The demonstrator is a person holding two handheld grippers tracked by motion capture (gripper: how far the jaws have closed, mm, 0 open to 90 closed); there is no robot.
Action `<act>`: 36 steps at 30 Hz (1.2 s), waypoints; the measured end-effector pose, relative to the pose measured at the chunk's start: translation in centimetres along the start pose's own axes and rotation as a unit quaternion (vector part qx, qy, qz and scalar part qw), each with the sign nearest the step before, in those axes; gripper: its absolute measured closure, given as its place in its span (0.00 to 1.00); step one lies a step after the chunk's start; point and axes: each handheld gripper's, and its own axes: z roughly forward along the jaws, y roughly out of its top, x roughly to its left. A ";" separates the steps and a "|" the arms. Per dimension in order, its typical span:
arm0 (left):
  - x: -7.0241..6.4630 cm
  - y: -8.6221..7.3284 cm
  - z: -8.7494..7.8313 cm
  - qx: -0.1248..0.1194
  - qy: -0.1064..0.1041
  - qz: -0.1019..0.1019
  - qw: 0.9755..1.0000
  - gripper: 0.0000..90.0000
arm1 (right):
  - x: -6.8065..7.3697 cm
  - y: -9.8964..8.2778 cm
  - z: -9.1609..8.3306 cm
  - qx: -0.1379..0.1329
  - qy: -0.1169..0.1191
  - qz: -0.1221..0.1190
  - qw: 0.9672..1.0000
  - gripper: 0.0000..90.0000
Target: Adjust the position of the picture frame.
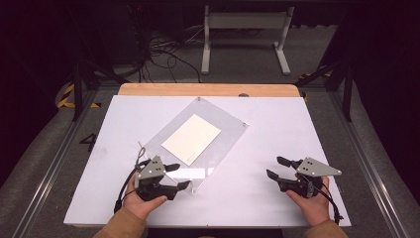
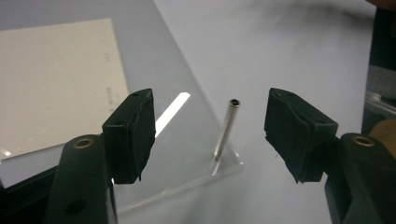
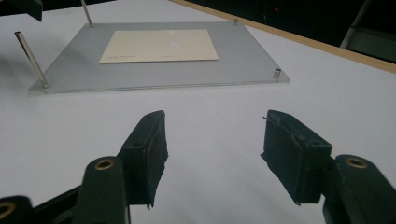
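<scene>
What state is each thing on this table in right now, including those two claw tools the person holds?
Left gripper: open, jaws either side of a metal rod, not touching it.
Right gripper: open, empty, over bare table.
Clear acrylic frame: lying flat on the table, turned at an angle.
Cream card: flat inside the frame.
Metal rod: standing tilted at the frame's near corner.
Short corner pin: seated upright in its corner.

Both grippers' fingers (image 2: 128, 135) gape apart, hands (image 1: 143, 201) apparently resting low.
</scene>
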 end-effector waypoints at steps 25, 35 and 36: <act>1.0 -0.3 0.4 0.025 0.011 -0.020 0.999 0.94 | 0.3 0.1 0.2 -0.001 0.022 -0.007 1.000 0.49; 3.1 -2.1 -3.4 0.020 0.068 -0.059 0.996 0.94 | 0.4 0.4 0.5 0.005 0.024 -0.009 1.000 0.50; 3.6 -2.4 -4.1 0.017 0.081 -0.068 0.994 0.94 | 0.4 0.3 0.5 0.005 0.025 -0.008 1.000 0.50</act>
